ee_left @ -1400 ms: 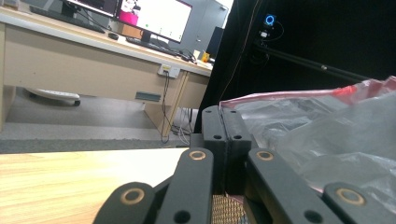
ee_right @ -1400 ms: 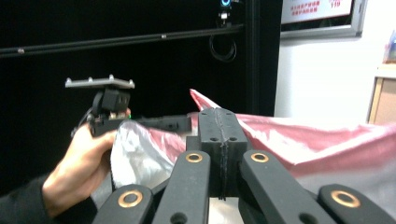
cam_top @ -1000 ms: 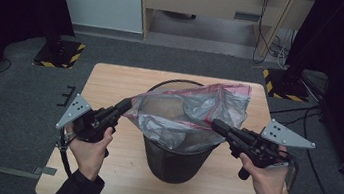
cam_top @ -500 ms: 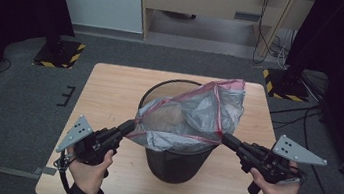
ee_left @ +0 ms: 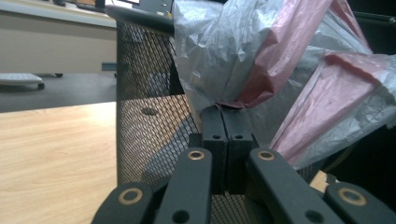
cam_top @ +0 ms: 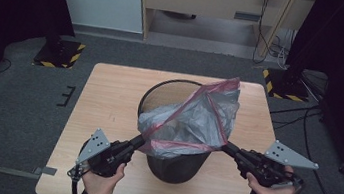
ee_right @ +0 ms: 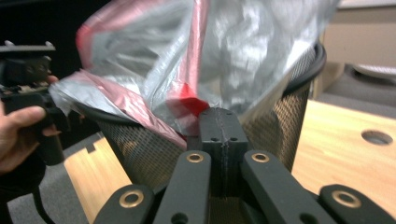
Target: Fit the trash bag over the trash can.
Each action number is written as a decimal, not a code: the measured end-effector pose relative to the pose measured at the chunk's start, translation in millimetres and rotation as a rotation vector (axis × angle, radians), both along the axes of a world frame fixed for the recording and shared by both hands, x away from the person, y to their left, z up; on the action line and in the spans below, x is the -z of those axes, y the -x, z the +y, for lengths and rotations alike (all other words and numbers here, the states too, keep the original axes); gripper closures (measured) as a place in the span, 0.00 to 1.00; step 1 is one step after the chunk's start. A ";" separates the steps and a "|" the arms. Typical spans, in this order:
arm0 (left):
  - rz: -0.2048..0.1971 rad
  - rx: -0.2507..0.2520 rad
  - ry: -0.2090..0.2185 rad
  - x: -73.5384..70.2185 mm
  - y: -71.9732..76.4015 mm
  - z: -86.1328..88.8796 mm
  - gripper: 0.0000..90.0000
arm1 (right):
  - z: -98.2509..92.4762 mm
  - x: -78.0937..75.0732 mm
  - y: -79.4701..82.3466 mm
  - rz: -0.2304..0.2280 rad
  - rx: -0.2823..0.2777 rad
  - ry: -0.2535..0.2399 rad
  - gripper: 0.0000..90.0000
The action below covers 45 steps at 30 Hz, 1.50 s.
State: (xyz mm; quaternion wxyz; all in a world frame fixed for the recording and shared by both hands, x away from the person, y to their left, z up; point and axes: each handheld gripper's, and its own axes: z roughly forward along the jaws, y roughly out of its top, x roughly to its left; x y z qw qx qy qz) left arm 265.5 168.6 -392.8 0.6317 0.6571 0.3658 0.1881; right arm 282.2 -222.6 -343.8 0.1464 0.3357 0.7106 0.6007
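Observation:
A black mesh waste bin (cam_top: 168, 89) stands in the middle of the wooden table (cam_top: 108, 104). A grey plastic bag with a red band along its rim (cam_top: 192, 117) lies across the bin's mouth, stretched toward me. My left gripper (cam_top: 140, 140) is shut on the bag's rim at the near left of the bin. My right gripper (cam_top: 227, 147) is shut on the rim at the near right. In the left gripper view the closed jaws pinch the red band (ee_left: 261, 88) against the mesh wall (ee_left: 149, 107). In the right gripper view the bag (ee_right: 243, 51) bulges above the jaws.
Bare wood lies left of the bin (ee_left: 51, 154) and to its right (ee_right: 345, 144), where a round hole (ee_right: 376, 136) is cut in the top. Cables (cam_top: 304, 112) trail over the grey floor at the right. A pale cabinet (cam_top: 208, 1) stands behind the table.
Both grippers have drawn back toward the table's near edge and dropped lower, pulling the bag's rim down over the near side of the bin.

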 end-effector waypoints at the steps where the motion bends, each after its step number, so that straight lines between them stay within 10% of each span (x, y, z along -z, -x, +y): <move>1: 0.005 0.004 -0.003 0.9 0.7 -0.4 0.99 | -0.3 1.8 -0.2 0.012 0.006 0.007 1.00; 13: 0.052 0.042 -0.057 13.2 0.7 -4.2 0.99 | 5.3 18.7 -4.6 0.075 0.056 0.123 1.00; 26: -0.110 -0.077 0.060 -10.9 1.7 17.2 0.50 | -3.9 20.0 -10.5 -0.030 0.057 0.032 0.81; 45: -0.242 -0.025 0.078 -60.5 -7.9 16.3 0.40 | -16.2 -8.9 -2.9 -0.170 0.013 -0.131 0.52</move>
